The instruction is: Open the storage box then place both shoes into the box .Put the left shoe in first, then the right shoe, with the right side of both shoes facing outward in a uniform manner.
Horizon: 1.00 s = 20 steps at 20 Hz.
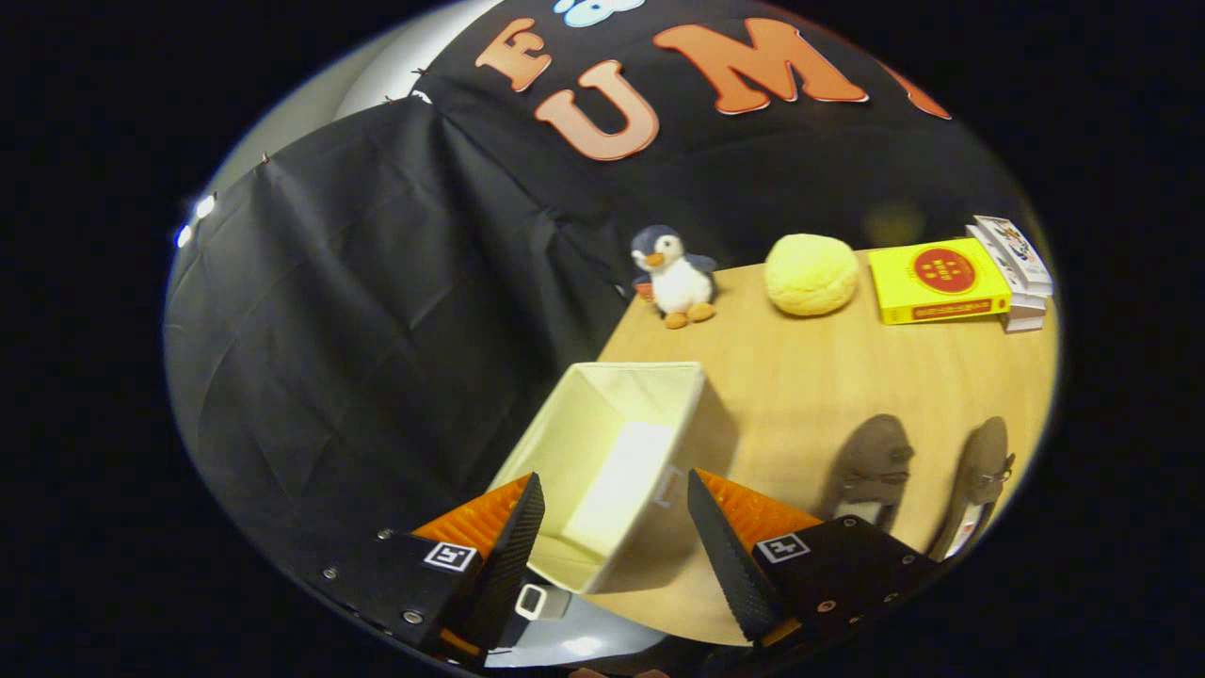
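The gripper (617, 527) was held wide open with nothing between its fingers, low in the frame. The box (617, 471) was seen just ahead of the fingers, open and empty, at the table's (828, 377) left edge. To the lower right, two shoes (871, 471) (979, 480) were lying side by side, apart from the box. The left shoe was judged best taken first, gripped at its side and kept level. Beyond, a penguin (676, 275), a yellow ball (811, 274) and books (941, 281) were set well clear, so nothing was blocking the way.
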Each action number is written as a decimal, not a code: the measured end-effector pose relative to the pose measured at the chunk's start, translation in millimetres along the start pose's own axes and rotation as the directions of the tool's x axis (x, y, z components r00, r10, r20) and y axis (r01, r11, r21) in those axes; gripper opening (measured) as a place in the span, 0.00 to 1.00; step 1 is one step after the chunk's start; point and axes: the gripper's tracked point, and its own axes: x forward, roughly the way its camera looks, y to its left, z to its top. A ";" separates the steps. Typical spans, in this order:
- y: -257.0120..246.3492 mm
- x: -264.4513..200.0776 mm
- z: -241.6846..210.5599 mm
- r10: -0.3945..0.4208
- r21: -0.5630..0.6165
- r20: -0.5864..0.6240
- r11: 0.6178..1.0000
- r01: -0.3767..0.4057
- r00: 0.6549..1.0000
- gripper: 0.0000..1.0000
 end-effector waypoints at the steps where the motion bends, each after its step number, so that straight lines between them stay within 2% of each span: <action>1: -23.4 -3.8 -3.5 -0.049 -0.003 0.004 0.999 0.049 0.999 0.93; 4: -91.1 -11.0 -19.4 -0.194 -0.016 0.001 0.981 0.194 0.981 0.94; 8: -162.4 -8.0 -54.2 -0.322 -0.046 -0.036 0.946 0.321 0.946 0.94; 13: -199.5 12.9 -81.2 -0.368 -0.069 -0.080 0.929 0.363 0.927 0.88; 17: -219.7 33.6 -86.1 -0.412 -0.083 -0.080 0.910 0.406 0.907 0.74; 19: -224.3 42.6 -84.7 -0.425 -0.070 -0.075 0.905 0.420 0.902 0.62; 20: -223.8 46.9 -83.5 -0.420 -0.062 -0.074 0.907 0.416 0.905 0.51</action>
